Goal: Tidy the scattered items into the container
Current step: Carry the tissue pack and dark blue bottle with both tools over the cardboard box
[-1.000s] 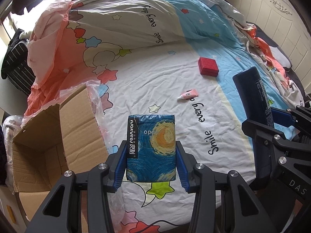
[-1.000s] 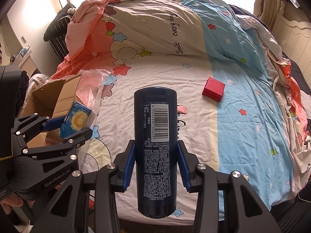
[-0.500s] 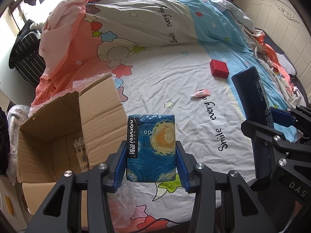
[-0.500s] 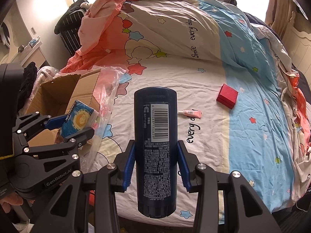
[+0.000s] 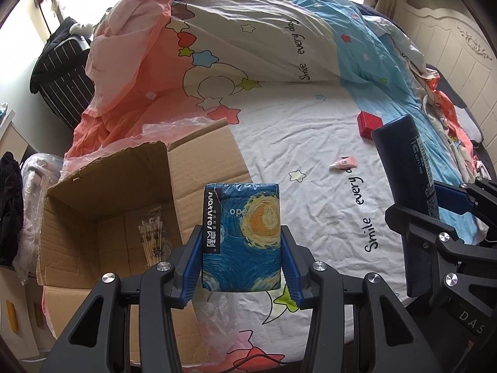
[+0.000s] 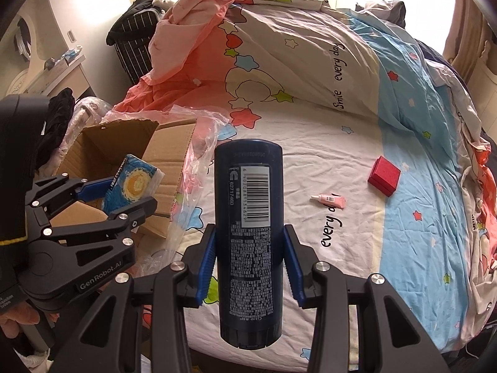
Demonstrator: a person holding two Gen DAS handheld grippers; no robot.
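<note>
My left gripper (image 5: 241, 242) is shut on a blue starry-night tissue pack (image 5: 242, 233), held in the air at the right rim of the open cardboard box (image 5: 105, 199). A packet of cotton swabs (image 5: 153, 236) lies inside the box. My right gripper (image 6: 248, 245) is shut on a dark blue bottle (image 6: 248, 233), upright over the bed's near edge. In the right wrist view the left gripper (image 6: 124, 199) with the tissue pack (image 6: 133, 183) hangs over the box (image 6: 102, 149). A red box (image 6: 384, 176) and a small pink tube (image 6: 329, 199) lie on the sheet.
The bed sheet (image 5: 310, 161) is flat in the middle, with a rumpled quilt (image 5: 248, 40) heaped behind. Clear plastic film (image 6: 192, 155) drapes over the cardboard box's right flap. A dark striped bag (image 5: 62, 74) stands at the far left and the white headboard (image 5: 450, 40) at right.
Both grippers have swung left toward the cardboard box, each keeping its load. The box's inside and the swab packet have come into the left wrist view.
</note>
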